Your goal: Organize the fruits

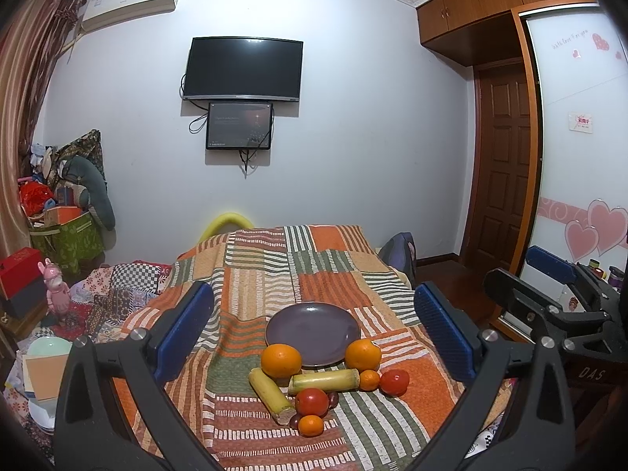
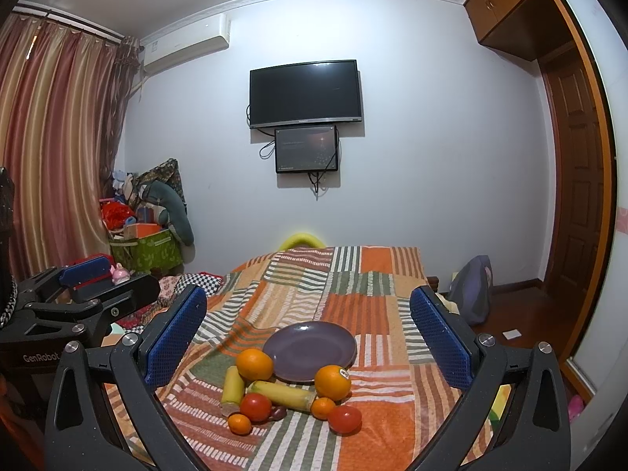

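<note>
light: even, dim indoor | shadows: soft | focus: sharp | edges: fisheye-bent, black vignette

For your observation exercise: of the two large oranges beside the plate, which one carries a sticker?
The large orange right of the purple plate has a small sticker on top; the left orange shows none.

Side-by-side wrist views toward plate [image 1: 313, 327]

My bed wears a striped patchwork blanket [image 1: 314, 267]. On it lie 1 purple plate [image 1: 313, 333], 2 oranges [image 1: 281, 360], 2 tomatoes [image 1: 311, 401], 2 mandarins [image 1: 311, 425] and 2 sugarcane pieces [image 1: 325, 380].
</note>
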The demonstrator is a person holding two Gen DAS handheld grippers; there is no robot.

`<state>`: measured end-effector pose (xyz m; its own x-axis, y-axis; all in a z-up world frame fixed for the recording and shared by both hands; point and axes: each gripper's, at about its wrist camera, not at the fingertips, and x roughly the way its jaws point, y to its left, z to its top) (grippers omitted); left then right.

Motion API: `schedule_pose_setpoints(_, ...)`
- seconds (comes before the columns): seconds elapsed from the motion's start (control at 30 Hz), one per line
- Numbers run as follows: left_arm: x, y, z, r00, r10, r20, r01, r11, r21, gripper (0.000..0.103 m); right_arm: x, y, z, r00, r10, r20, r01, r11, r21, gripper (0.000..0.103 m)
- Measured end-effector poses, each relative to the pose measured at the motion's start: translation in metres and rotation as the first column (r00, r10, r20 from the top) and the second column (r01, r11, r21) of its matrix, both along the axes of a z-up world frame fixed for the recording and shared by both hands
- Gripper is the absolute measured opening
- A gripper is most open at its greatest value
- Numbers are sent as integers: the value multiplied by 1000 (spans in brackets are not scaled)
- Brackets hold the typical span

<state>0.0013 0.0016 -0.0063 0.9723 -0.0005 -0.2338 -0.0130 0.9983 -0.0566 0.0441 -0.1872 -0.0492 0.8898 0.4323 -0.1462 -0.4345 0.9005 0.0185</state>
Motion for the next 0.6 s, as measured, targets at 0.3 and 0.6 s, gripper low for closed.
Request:
schedule_pose_setpoints(0.3, 1, -2, 1, 1000, -8, 2, 8, 1000, -5, 103, -1, 0, 0, 1000, 0, -1, 0, 1000, 1, 103)
schedule_pose_setpoints(0.6, 3, -2, -1, 1000, -15, -6, 15, 1000, -2, 103, 2, 1, -3, 1000, 2, -12, -2, 1000, 3, 103)
